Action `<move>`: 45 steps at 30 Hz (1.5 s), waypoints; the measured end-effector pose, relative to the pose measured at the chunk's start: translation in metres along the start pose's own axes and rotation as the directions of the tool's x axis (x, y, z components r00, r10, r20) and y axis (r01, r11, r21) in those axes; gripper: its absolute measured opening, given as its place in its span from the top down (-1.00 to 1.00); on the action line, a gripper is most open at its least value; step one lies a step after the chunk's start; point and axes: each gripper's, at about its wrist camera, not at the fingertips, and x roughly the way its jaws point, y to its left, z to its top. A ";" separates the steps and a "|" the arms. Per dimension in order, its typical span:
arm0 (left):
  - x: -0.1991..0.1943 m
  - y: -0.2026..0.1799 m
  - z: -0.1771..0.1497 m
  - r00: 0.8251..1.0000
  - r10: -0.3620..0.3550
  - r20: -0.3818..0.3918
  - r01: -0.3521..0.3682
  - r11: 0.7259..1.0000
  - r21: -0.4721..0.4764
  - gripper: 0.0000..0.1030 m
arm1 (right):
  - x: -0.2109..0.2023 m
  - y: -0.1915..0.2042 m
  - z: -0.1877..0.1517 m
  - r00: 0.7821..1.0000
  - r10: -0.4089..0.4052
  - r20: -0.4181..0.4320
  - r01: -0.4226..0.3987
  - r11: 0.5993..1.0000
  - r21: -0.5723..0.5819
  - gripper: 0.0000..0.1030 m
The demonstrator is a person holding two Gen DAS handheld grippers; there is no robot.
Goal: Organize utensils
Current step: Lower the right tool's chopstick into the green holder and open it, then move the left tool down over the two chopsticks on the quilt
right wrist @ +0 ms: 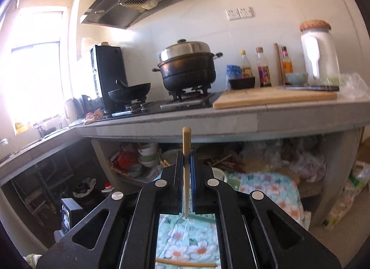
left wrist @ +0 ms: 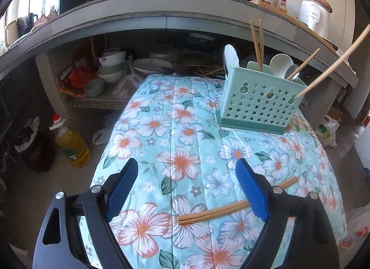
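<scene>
A pair of wooden chopsticks [left wrist: 215, 212] lies on the floral cloth [left wrist: 185, 130], passing under the right finger of my left gripper [left wrist: 186, 163], which is open and hovers over the cloth with nothing between its pads. A mint green utensil holder [left wrist: 259, 104] stands at the cloth's far right, holding two upright chopsticks [left wrist: 257, 42], white spoons [left wrist: 281, 63] and a metal spoon. My right gripper [right wrist: 186, 153] is shut on a single chopstick [right wrist: 186, 144] that stands upright between its pads. A long chopstick [left wrist: 335, 67] slants in from the upper right towards the holder.
A grey counter [right wrist: 231, 121] runs behind, with a wok [right wrist: 129, 92], a lidded pot [right wrist: 187, 70], a cutting board [right wrist: 272, 99] and bottles. Bowls and plates [left wrist: 111, 67] sit under it. An oil bottle [left wrist: 71, 144] stands on the floor at the left.
</scene>
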 end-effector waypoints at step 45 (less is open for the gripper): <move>0.035 -0.034 -0.020 1.000 0.014 -0.024 -0.010 0.991 0.133 -0.65 | 0.023 -0.052 -0.178 0.876 0.010 -0.482 0.164 0.934 0.317 0.06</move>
